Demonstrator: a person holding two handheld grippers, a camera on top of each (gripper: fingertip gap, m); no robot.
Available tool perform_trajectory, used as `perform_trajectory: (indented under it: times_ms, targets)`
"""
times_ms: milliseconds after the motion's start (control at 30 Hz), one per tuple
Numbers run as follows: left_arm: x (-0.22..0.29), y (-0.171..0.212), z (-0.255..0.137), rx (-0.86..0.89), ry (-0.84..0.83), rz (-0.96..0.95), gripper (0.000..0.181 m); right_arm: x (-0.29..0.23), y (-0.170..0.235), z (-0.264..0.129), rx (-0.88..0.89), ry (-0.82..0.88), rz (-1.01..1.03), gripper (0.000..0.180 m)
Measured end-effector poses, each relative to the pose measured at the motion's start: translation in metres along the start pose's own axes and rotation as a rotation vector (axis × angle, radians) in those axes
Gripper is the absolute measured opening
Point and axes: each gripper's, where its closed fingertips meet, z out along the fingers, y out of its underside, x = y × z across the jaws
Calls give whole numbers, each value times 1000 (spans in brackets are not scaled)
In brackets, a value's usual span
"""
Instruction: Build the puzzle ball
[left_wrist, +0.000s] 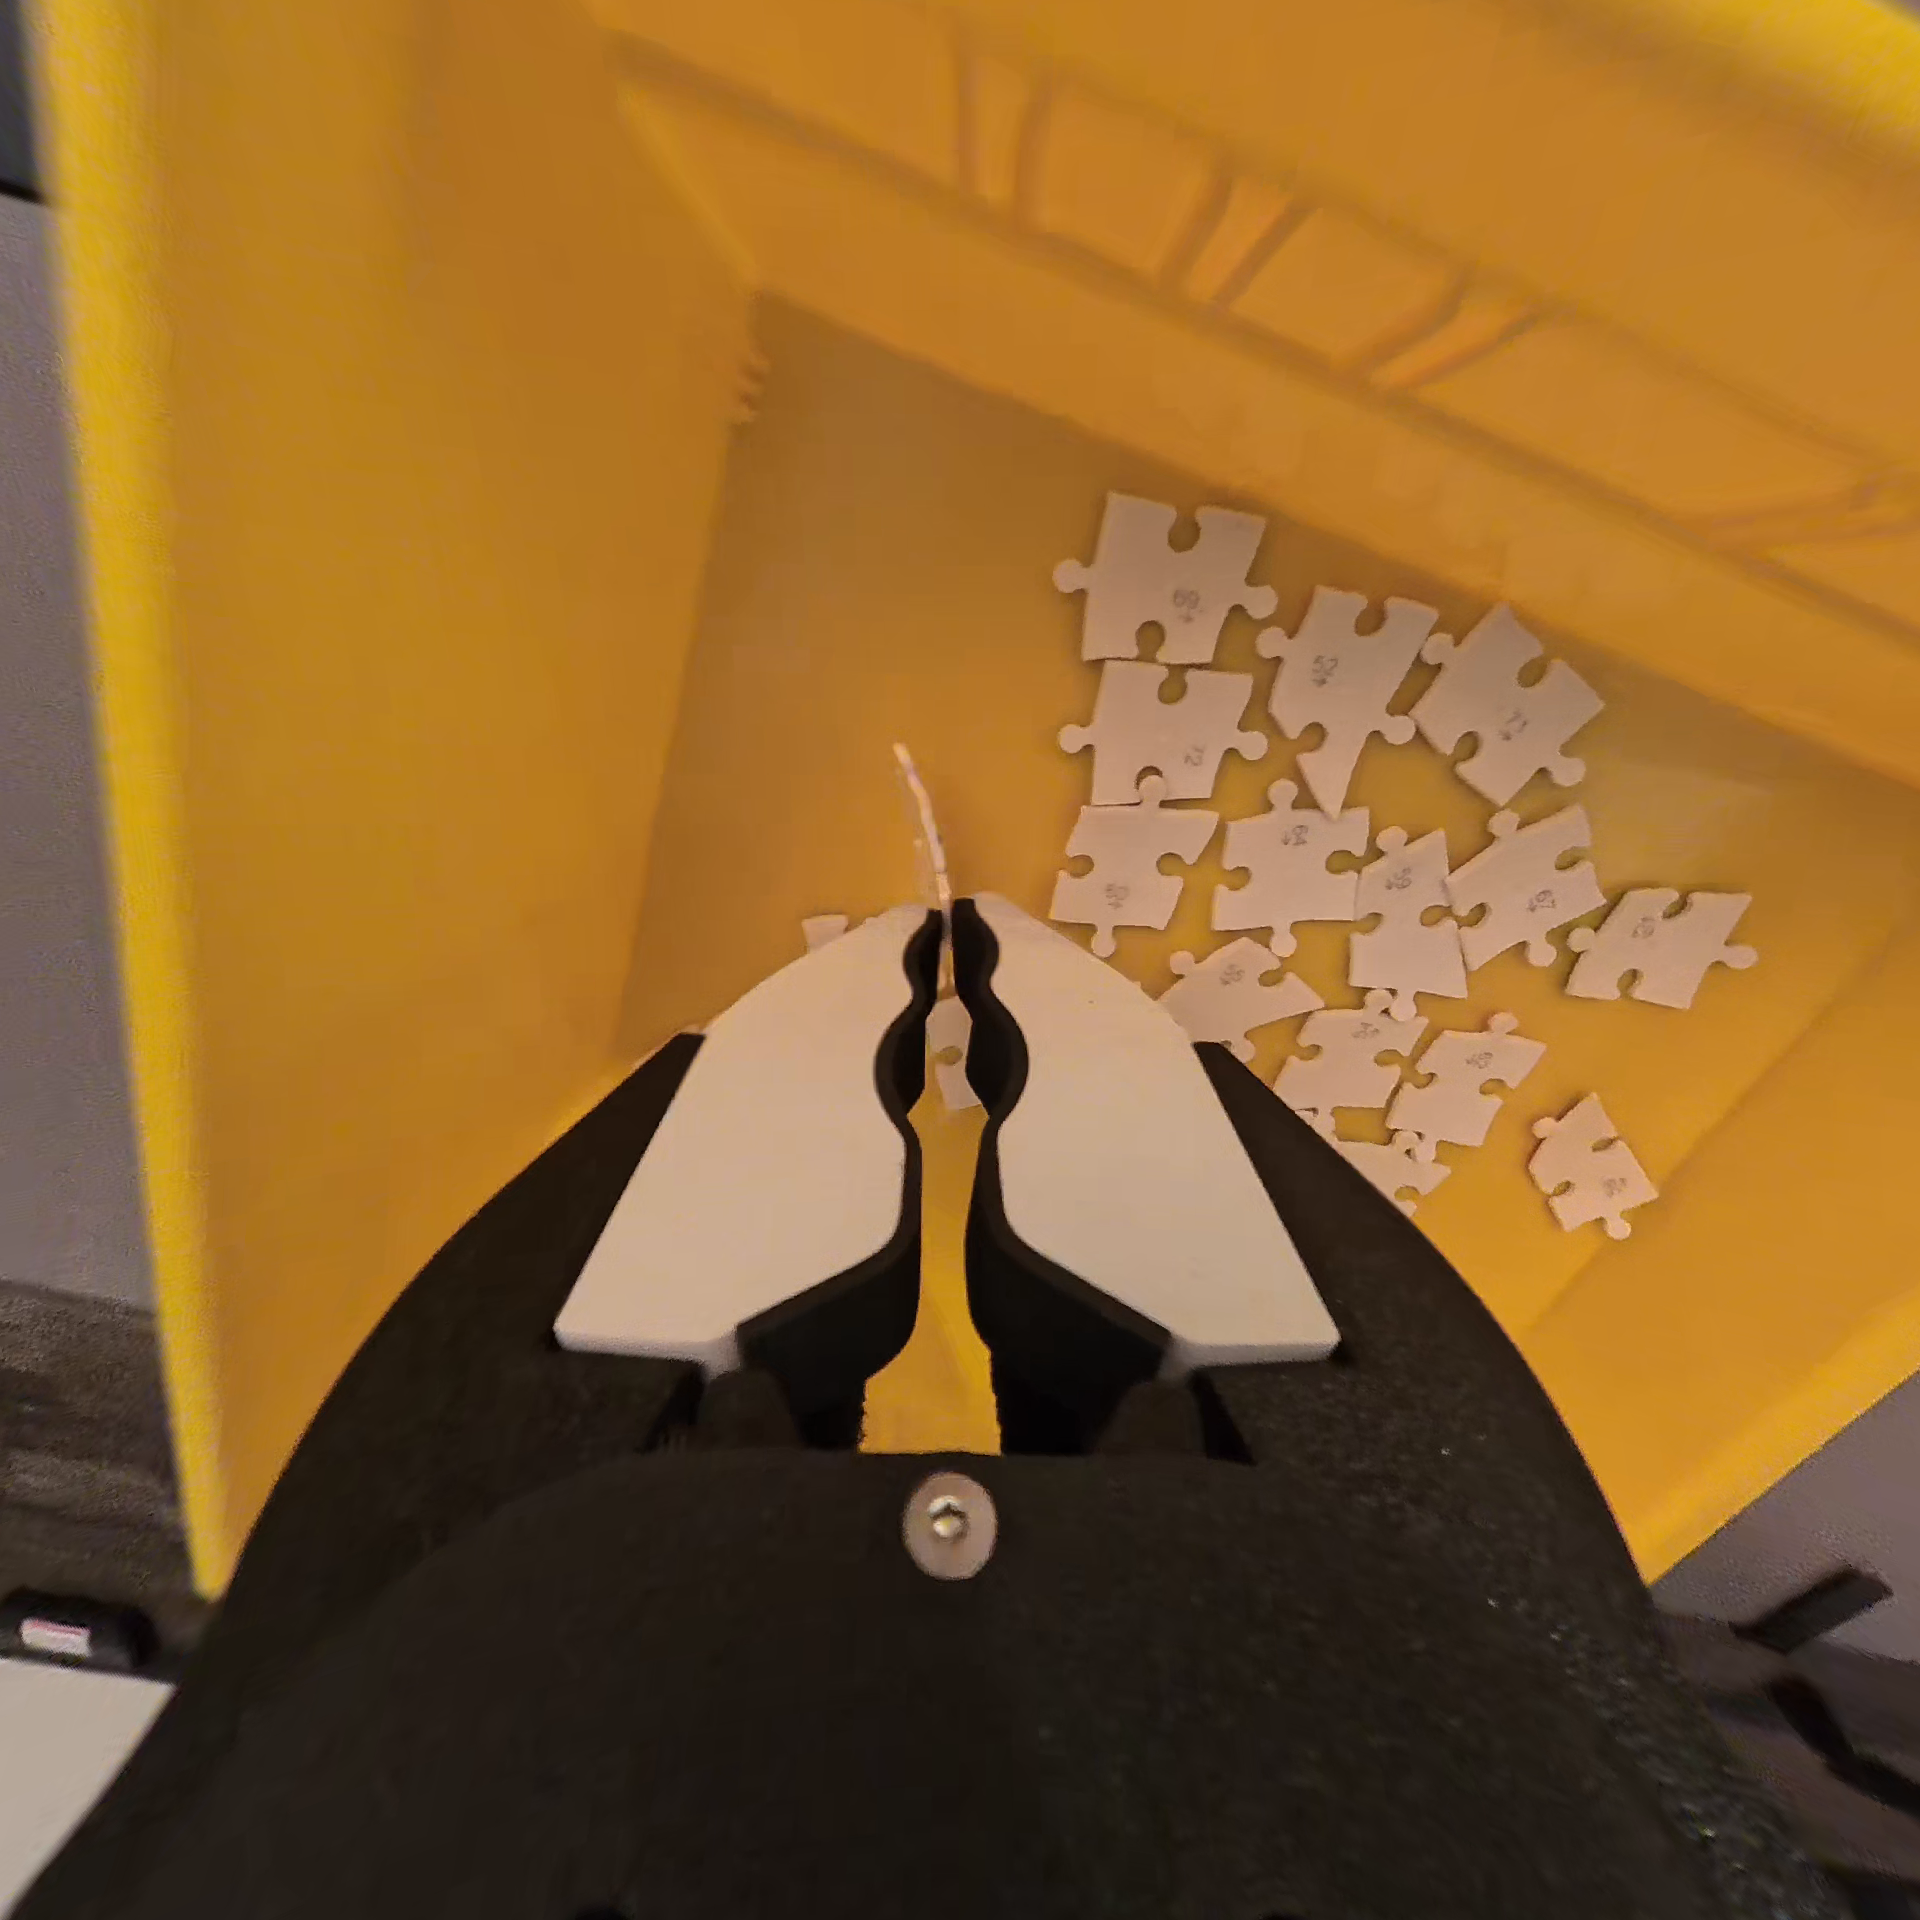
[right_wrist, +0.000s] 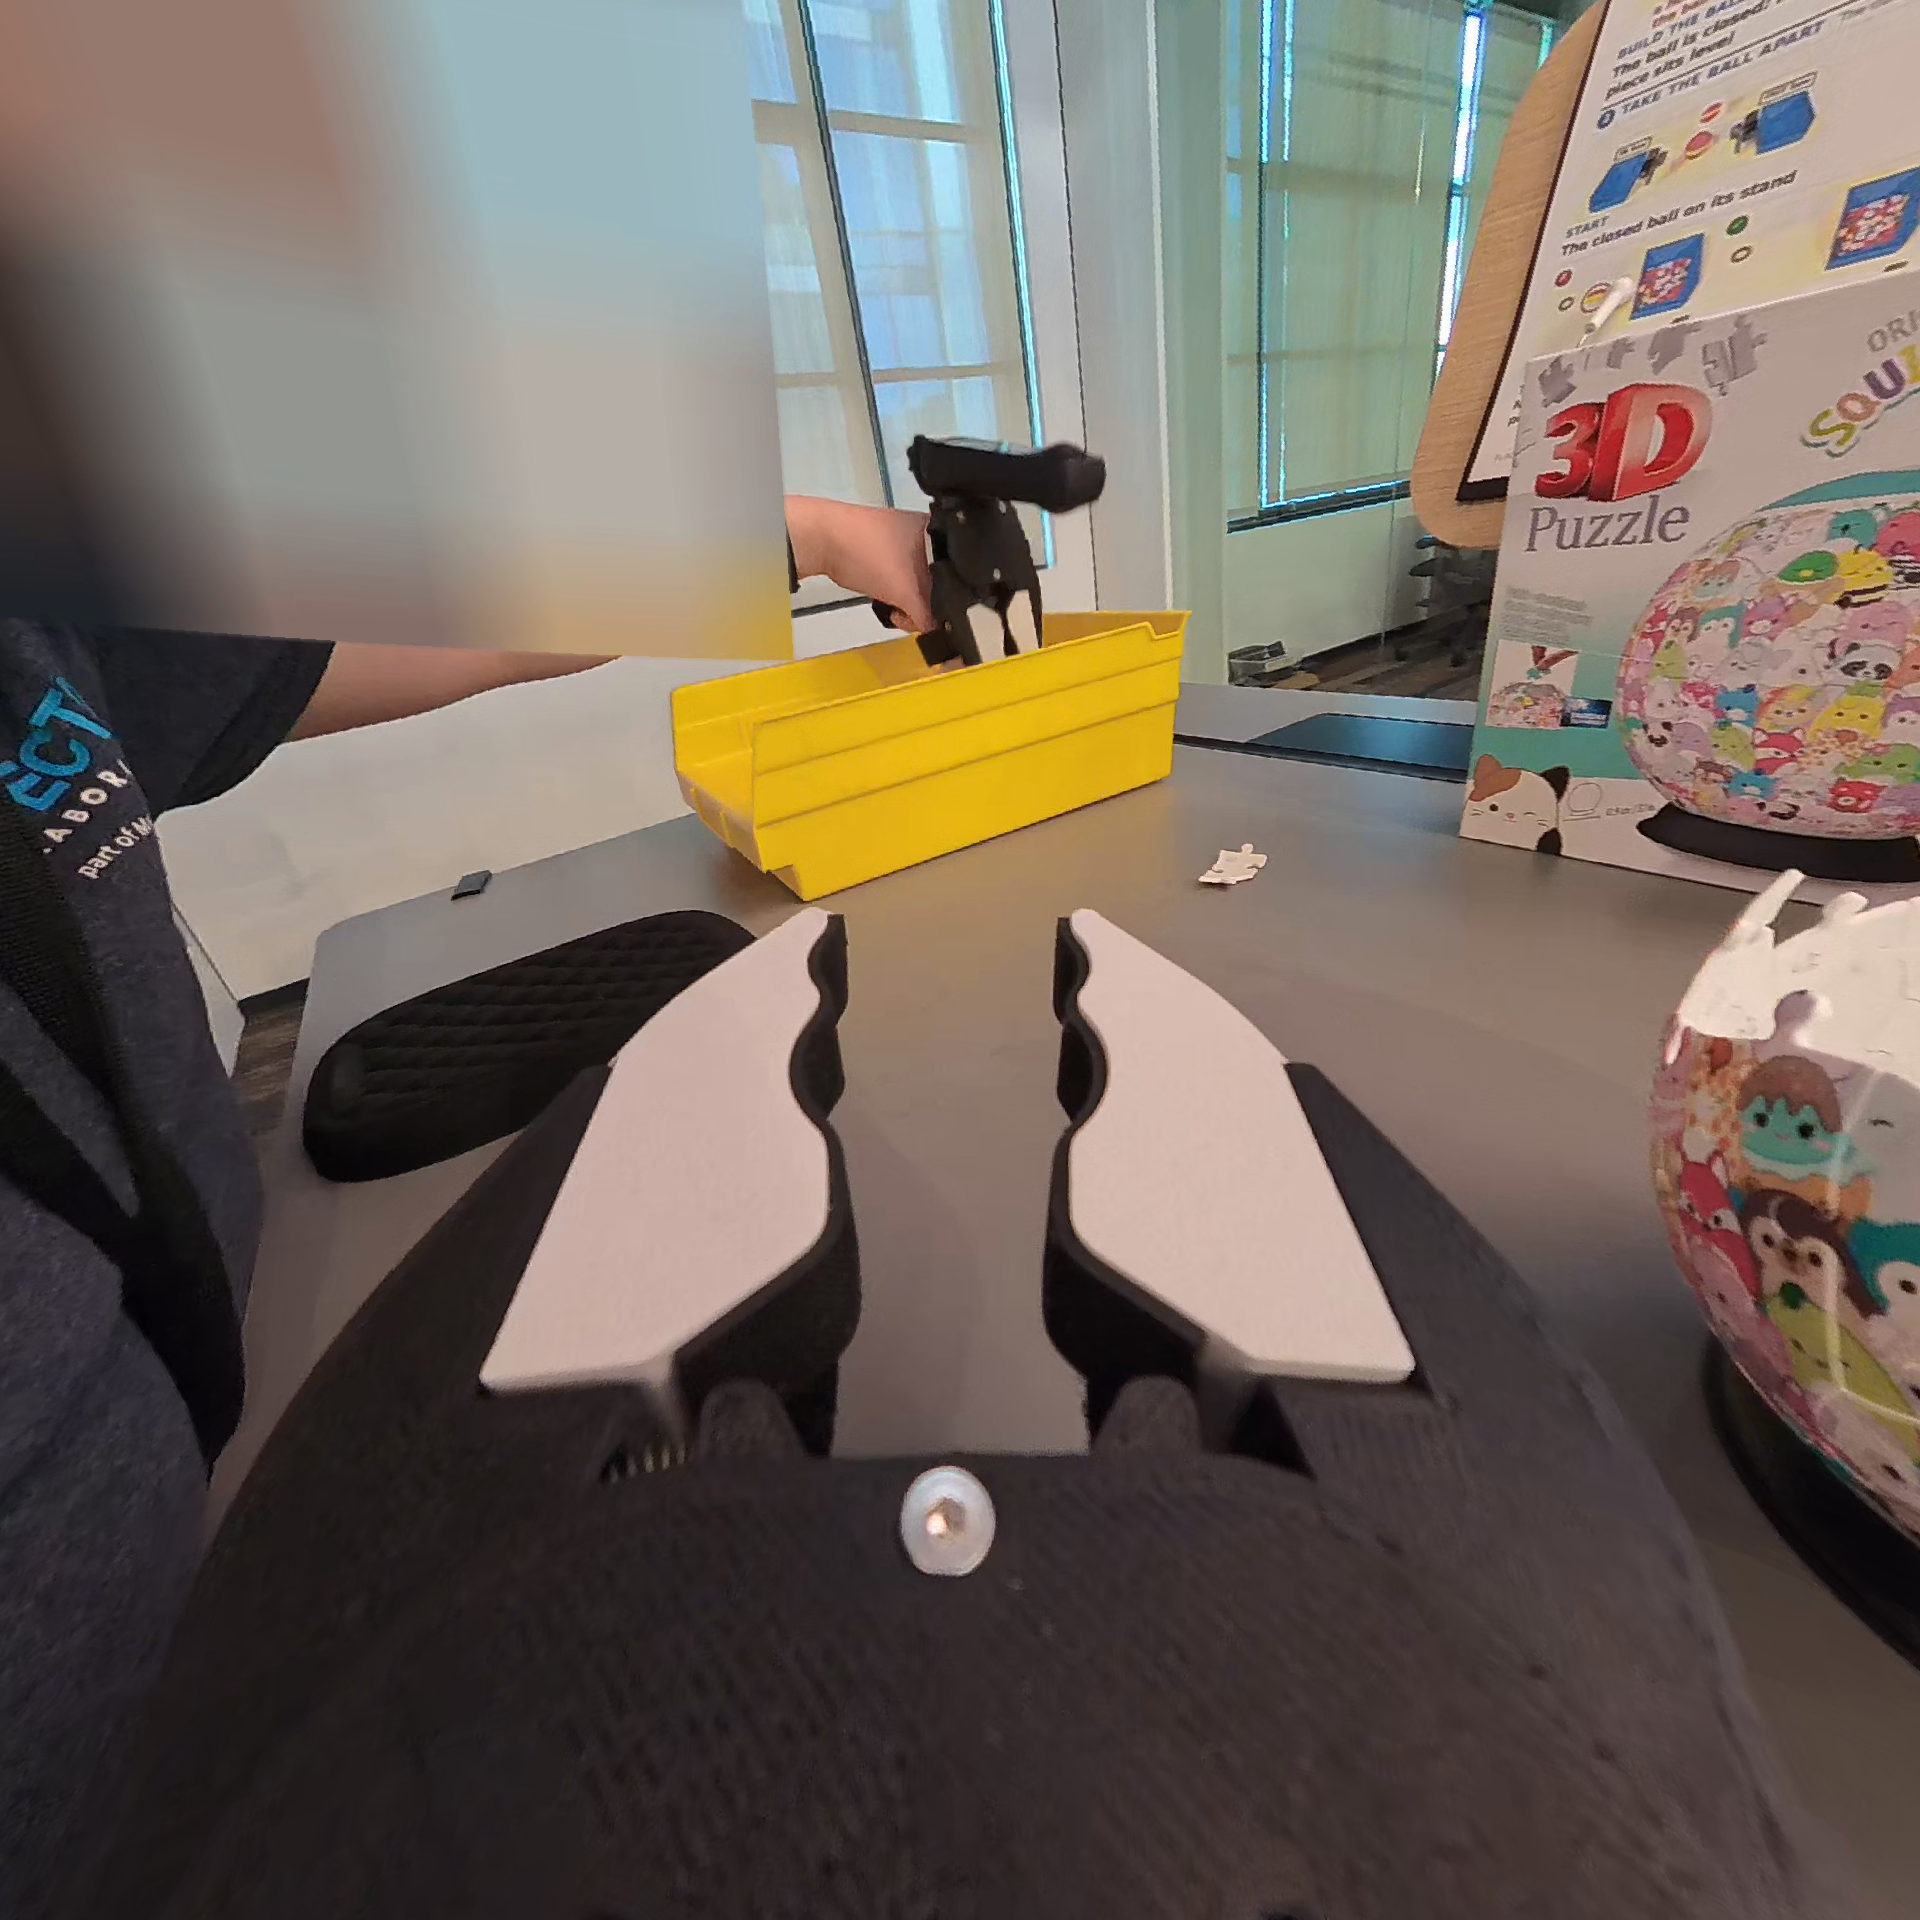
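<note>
My left gripper (left_wrist: 940, 914) is inside the yellow bin (left_wrist: 416, 623), shut on one white puzzle piece (left_wrist: 923, 821) that stands edge-on from its tips. Several loose white puzzle pieces (left_wrist: 1288, 862) lie face down on the bin floor to the right. In the right wrist view the left gripper (right_wrist: 982, 597) shows far off, reaching into the yellow bin (right_wrist: 935, 748). My right gripper (right_wrist: 948, 935) is open and empty above the grey table (right_wrist: 1351, 987). The partly built puzzle ball (right_wrist: 1808, 1195), colourful with an open jagged top, sits on a black stand (right_wrist: 1787, 1455) at the right.
One stray white piece (right_wrist: 1231, 864) lies on the table right of the bin. The puzzle box (right_wrist: 1704, 623) stands at the back right with an instruction sheet (right_wrist: 1704, 156) behind it. A black padded rest (right_wrist: 499, 1029) lies at the left. A person's sleeve (right_wrist: 94, 1039) is at the far left. My hands' fingertips stand some 45 cm from each other.
</note>
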Motion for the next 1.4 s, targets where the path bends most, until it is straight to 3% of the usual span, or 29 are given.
perform_trajectory:
  times_ms: [167, 333, 400, 500, 667, 867, 1100, 1167, 1267, 1400]
  targets:
    - [14, -21, -47, 156, -147, -3, 2, -2, -1, 0, 7, -22, 11, 40]
    - [69, -76, -130, 340, -395, 132, 2, -6, -2, 0, 19, -51, 36, 42]
    - [100, -110, -144, 371, -416, 199, 2, -8, -1, 1, 18, -66, 42, 42]
    - [139, -164, -118, 343, -384, 292, 2, -15, 1, 2, 7, -91, 39, 43]
    - [148, -215, -16, 172, -434, 472, 2, -28, 4, 3, -20, -108, -30, 44]
    - [147, -222, 37, 97, -350, 432, 2, -35, 3, 0, -19, -119, -56, 44]
    - [158, -218, 53, 47, -295, 412, 3, -33, 4, 0, -25, -127, -11, 44]
    - [164, -223, 32, 137, -262, 349, 8, -32, 2, -2, -16, -119, -12, 44]
    - [176, -231, -51, 412, -210, 205, 16, -27, -4, -6, 25, -98, 0, 44]
    - [152, -173, -167, 639, -302, 15, 25, -23, -4, -6, 31, -105, 57, 44]
